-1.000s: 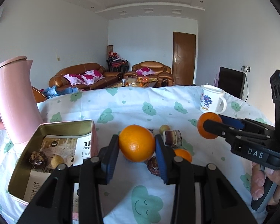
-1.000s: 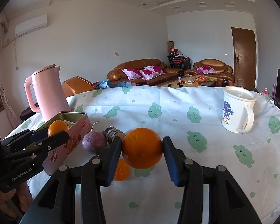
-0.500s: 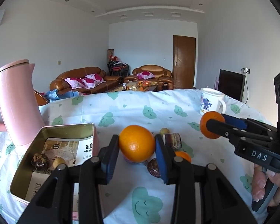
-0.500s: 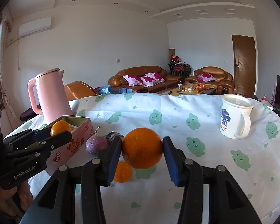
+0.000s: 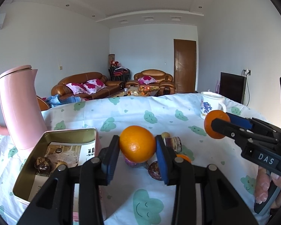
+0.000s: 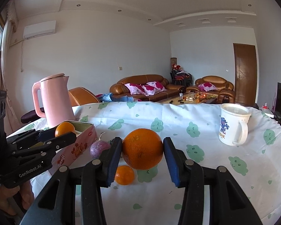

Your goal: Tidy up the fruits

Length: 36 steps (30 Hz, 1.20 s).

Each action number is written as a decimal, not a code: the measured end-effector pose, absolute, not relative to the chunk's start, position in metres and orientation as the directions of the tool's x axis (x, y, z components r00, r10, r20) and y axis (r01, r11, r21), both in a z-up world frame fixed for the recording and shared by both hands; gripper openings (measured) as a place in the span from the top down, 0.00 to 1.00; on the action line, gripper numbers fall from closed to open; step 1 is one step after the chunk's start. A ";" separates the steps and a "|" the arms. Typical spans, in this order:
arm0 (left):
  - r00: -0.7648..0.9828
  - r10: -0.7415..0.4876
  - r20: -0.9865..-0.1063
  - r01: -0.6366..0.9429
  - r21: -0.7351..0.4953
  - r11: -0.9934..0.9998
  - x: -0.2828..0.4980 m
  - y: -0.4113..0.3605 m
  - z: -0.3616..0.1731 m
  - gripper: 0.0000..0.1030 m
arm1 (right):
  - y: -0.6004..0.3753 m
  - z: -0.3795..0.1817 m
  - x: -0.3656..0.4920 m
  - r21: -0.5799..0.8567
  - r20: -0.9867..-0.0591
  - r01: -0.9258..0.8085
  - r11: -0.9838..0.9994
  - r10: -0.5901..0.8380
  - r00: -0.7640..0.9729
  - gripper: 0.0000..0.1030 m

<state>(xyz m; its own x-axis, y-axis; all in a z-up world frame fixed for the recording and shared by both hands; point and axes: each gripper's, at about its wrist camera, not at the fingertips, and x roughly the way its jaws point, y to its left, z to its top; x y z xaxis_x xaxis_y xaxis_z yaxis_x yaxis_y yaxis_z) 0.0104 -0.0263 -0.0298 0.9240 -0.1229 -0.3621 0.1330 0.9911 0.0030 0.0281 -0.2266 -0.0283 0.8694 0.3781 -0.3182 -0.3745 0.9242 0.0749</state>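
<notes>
My left gripper [image 5: 137, 140] is shut on an orange [image 5: 137, 146], held above the table just right of the open tin box [image 5: 46, 136]. My right gripper [image 6: 142, 146] is shut on a larger orange [image 6: 142, 148], also held off the cloth. Each gripper shows in the other's view: the right one [image 5: 218, 123] at the right edge, the left one [image 6: 65, 134] by the pink tin [image 6: 80, 146]. The tin holds a dark passion fruit [image 5: 43, 166] and a small yellow fruit [image 5: 61, 164]. A purple fruit [image 6: 99, 149] and a small tangerine [image 6: 124, 175] lie on the cloth.
A pink kettle [image 5: 18, 108] stands behind the tin at the left. A white mug [image 6: 233, 124] stands at the right. Another dark passion fruit [image 5: 155, 170] and a small jar [image 5: 173, 143] lie between the grippers. A person's fingers [image 5: 262, 185] hold the right gripper's handle.
The right wrist view has tilted up a little, so the table sits lower in it. Both grippers keep their hold on the oranges.
</notes>
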 end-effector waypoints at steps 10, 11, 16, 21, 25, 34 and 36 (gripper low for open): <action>0.939 -0.112 -0.325 0.125 0.017 0.992 0.003 -0.027 -0.027 0.62 | -0.226 -0.026 0.017 0.060 -0.286 -0.377 0.924 0.378 0.880 0.54; 0.940 -0.112 -0.322 0.124 0.017 0.992 0.003 -0.027 -0.027 0.62 | -0.226 -0.026 0.017 0.058 -0.284 -0.376 0.925 0.377 0.882 0.54; 0.945 -0.107 -0.310 0.120 0.023 0.992 0.000 -0.028 -0.026 0.62 | -0.226 -0.025 0.013 0.051 -0.266 -0.373 0.926 0.373 0.889 0.54; 0.944 -0.106 -0.312 0.119 0.022 0.993 -0.002 -0.028 -0.026 0.62 | -0.227 -0.024 0.013 0.055 -0.266 -0.372 0.926 0.373 0.889 0.54; 0.941 -0.106 -0.321 0.119 0.020 0.993 -0.001 -0.028 -0.026 0.62 | -0.226 -0.025 0.014 0.055 -0.275 -0.373 0.926 0.373 0.886 0.54; 0.924 -0.062 -0.376 0.074 0.018 0.997 0.006 -0.011 -0.029 0.62 | -0.209 -0.024 0.025 0.062 -0.313 -0.399 0.915 0.397 0.863 0.54; 0.919 -0.051 -0.390 0.062 0.016 0.998 0.009 -0.004 -0.029 0.62 | -0.202 -0.023 0.027 0.064 -0.322 -0.413 0.908 0.411 0.853 0.54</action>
<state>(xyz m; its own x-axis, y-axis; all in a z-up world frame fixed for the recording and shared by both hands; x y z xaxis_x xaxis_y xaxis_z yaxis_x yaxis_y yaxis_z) 0.0090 -0.0044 -0.0292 0.9193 -0.0510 -0.3903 0.0620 0.9980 0.0157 0.0268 -0.2021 -0.0229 0.8527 0.4110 -0.3224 -0.4134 0.9083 0.0642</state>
